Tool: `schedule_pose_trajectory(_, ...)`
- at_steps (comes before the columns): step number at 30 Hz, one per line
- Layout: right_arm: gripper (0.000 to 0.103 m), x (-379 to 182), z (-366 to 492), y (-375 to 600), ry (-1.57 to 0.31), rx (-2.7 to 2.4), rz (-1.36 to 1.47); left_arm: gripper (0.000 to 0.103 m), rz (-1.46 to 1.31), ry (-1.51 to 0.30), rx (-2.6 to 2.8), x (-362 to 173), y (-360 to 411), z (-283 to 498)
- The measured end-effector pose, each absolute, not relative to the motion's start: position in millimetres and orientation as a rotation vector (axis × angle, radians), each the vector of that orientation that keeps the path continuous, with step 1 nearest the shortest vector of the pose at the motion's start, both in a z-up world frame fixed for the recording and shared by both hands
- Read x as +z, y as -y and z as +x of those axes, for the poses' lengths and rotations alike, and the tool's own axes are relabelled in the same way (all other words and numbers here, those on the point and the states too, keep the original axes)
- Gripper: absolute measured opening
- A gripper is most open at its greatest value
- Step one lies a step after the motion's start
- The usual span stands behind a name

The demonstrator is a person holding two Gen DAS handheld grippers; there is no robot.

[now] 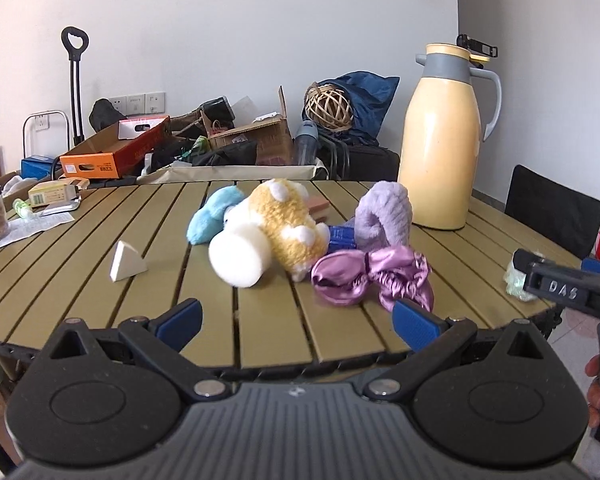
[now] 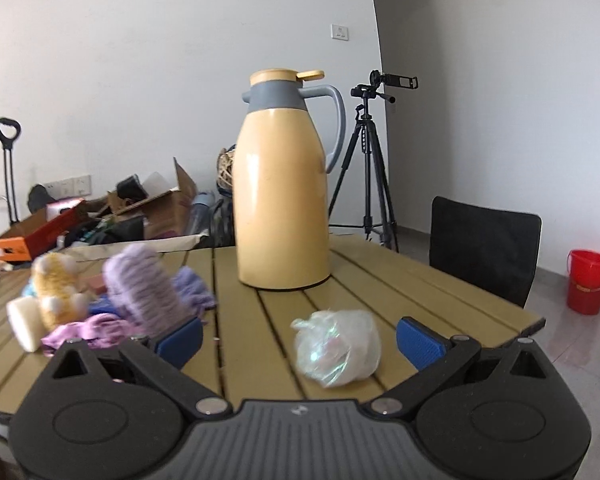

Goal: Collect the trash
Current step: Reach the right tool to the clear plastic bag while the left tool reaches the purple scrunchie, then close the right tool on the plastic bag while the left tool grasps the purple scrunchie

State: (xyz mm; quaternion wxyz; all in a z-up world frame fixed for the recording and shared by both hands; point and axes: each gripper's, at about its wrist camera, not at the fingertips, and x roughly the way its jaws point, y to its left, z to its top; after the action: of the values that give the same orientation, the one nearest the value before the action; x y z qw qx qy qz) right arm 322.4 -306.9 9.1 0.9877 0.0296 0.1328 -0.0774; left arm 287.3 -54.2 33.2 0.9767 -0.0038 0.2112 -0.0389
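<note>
Collection not yet started — the crumpled plastic wrapper [image 2: 336, 346] lies on the slatted table [image 2: 380, 276], between the spread fingers of the right gripper [image 2: 298, 342], untouched. The left gripper [image 1: 298, 320] is also wide and empty, facing the plush toys [image 1: 284, 228]; no bin is visible.

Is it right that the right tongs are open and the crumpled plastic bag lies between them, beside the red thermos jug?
One detail is wrong: the thermos jug is yellow, as the right wrist view shows. The right tongs are open, with the crumpled plastic bag between them.
</note>
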Motion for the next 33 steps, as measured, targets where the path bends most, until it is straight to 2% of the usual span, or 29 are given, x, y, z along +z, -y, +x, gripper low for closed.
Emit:
schedule_pose_trajectory(9,0.099,-11.6,361.9,329.9,-0.300,-0.182,0.101,0.103,-0.029,-0.432,-0.146,38.9,80.3,322.7)
schedule_pose_trajectory(15,0.075,-23.1,375.6,340.3,-0.326,-0.168,0.110,0.103,-0.019,-0.466,-0.173,37.6,113.7,351.1)
schedule_pose_trajectory(17,0.055,-23.6,377.7,345.0,-0.343,-0.147,0.138,0.103,-0.005,-0.481,-0.162,34.5,124.3,359.5)
schedule_pose_trajectory(20,0.043,-21.5,379.3,351.7,-0.359,-0.119,0.194,0.103,0.010,-0.512,-0.145,27.4,138.7,372.3)
schedule_pose_trajectory(33,0.041,-19.1,366.0,380.6,-0.310,-0.134,0.296,0.103,0.024,-0.569,0.087,5.7,168.7,415.9)
